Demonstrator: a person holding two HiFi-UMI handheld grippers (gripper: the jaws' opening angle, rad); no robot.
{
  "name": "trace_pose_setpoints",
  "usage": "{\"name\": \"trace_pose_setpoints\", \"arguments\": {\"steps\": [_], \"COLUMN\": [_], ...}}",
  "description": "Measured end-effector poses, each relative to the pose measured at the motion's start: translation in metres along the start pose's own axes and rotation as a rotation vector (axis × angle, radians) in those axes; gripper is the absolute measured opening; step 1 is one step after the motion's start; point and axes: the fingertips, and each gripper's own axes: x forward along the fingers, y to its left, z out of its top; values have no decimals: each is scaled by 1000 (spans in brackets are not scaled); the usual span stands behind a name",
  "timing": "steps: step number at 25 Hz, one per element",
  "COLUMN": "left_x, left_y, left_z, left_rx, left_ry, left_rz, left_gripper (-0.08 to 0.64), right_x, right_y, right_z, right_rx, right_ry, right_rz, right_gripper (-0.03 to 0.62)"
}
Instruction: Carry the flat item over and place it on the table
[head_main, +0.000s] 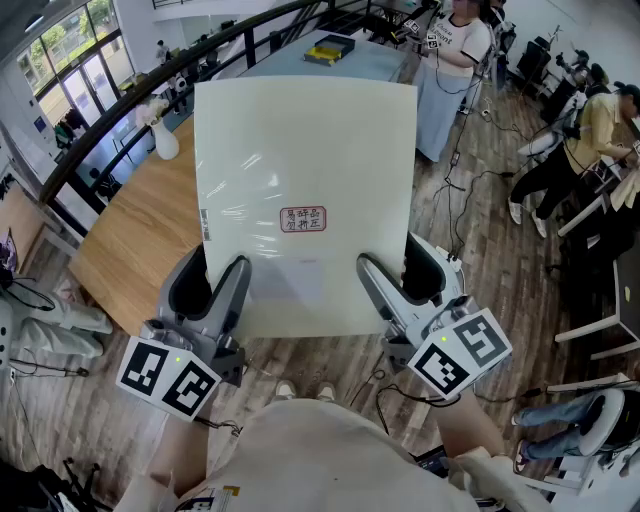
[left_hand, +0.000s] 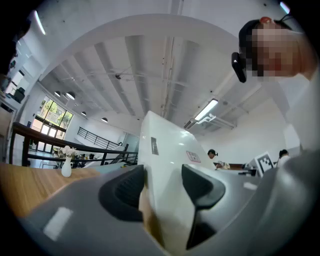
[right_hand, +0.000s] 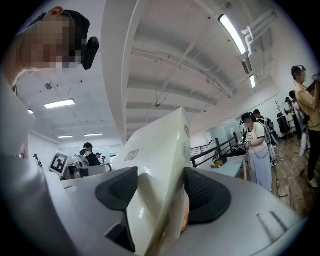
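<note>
The wooden table (head_main: 130, 240) lies ahead-left, nearer the left tongs (head_main: 213, 285), which pinch the near edge of the flat white board (head_main: 300, 130); it stretches forward in the air, the right tongs (head_main: 400, 278) pinching the same edge.

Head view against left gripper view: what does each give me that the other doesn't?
Head view only: the flat panel's full outline, the right gripper's clamp on its near edge beside the left gripper, and the plank floor below. Left gripper view only: that gripper's pads pressing on both faces of the panel, plus a ceiling light strip. Both: the panel's red-bordered label, the wooden table and the white vase on it.
</note>
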Motion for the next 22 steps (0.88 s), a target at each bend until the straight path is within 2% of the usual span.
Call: {"name": "trace_pose_setpoints", "arguments": {"steps": [10, 22], "left_x": [1, 6], "left_y": [-8, -32], "left_z": [-14, -24], "left_rx": [-27, -14], "left_ry": [21, 25], "left_rz": [0, 10], "left_gripper": [238, 238], "right_x": [-10, -30], "right_y": [-7, -25], "right_z": [-5, -10], "right_rx": [-5, 18], "right_ry": [-8, -9], "right_rz": [-17, -12], "right_gripper": [293, 293]}}
